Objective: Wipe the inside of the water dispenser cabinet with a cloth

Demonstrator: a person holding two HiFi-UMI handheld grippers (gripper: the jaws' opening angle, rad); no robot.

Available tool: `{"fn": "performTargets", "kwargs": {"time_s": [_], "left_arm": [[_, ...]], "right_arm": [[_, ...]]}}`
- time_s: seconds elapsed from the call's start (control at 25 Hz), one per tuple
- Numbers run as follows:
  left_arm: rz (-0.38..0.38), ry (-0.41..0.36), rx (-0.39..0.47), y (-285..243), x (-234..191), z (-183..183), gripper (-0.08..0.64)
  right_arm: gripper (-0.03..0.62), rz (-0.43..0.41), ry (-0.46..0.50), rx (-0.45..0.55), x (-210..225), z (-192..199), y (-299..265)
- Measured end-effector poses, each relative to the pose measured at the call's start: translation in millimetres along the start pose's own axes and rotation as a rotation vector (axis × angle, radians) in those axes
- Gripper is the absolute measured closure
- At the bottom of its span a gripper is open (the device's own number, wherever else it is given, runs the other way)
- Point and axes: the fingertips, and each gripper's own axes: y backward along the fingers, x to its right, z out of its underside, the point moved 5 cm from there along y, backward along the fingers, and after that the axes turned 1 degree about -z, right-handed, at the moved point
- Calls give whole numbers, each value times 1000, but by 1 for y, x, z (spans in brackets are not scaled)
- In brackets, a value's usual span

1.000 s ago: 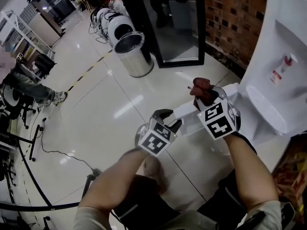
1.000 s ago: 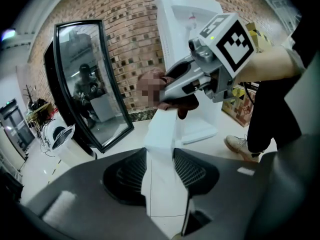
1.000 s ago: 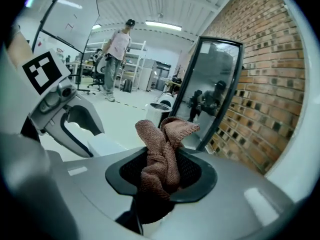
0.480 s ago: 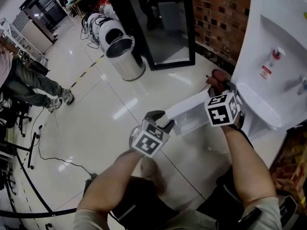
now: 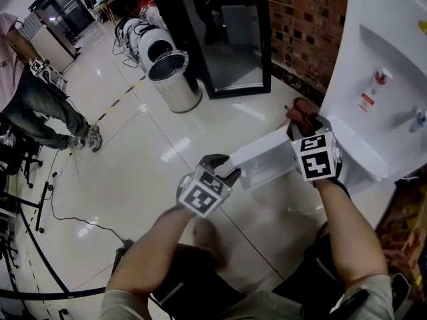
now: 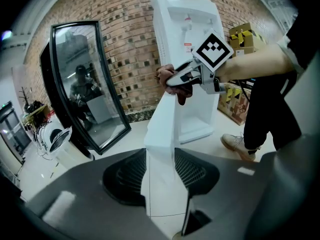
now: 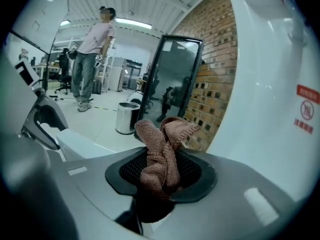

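The white water dispenser [image 5: 387, 79] stands at the right by the brick wall. Its white cabinet door [image 5: 263, 153] is swung out toward me. My left gripper [image 5: 223, 165] is shut on the door's free edge, and in the left gripper view the white panel [image 6: 160, 149] runs straight up between the jaws. My right gripper [image 5: 301, 122] is shut on a bunched reddish-brown cloth [image 5: 303, 112], held above the door next to the dispenser's front. In the right gripper view the cloth [image 7: 162, 159] sticks up from the jaws with the dispenser body [image 7: 270, 109] close on the right. The cabinet's inside is hidden.
A steel bin [image 5: 175, 79] and a black-framed mirror [image 5: 227, 39] stand against the wall ahead. A person [image 5: 33, 92] walks at the far left near chairs and cables. Yellow cardboard boxes [image 5: 410, 239] sit to the right of the dispenser.
My right gripper has carried the cloth to the right, closer to the dispenser. The left gripper has kept its hold on the door. A person has walked into view at the far left.
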Motion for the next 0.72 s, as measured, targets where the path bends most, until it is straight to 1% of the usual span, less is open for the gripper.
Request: {"fn": "performTargets", "kwargs": {"time_s": [0.12,0.2,0.28,0.44,0.52,0.6,0.72], "left_arm": [[51,19,39,12,1,0,377],[53,61,82,22,-5,0,365],[40,153,138,30,-16,1,365],[32,382,243,38,-37,-3,365],[57,450,279,35,-41,-7,365],[95,476,296,29,-40,-11,365],[141,480,295,18,-38,-16,367]], "right_arm": [[440,-86,36,64,-10,-10,18],[439,-149,48,95,-19,-17,29],[439,-210,72,116,-30,-22,39],[438,-328,143,123,-58,-23,54],[437,-391,202,112,-77,-21,61],[437,-457,272,99,-96,-15,71],[438,-547,378,84,-122,-5,86]]}}
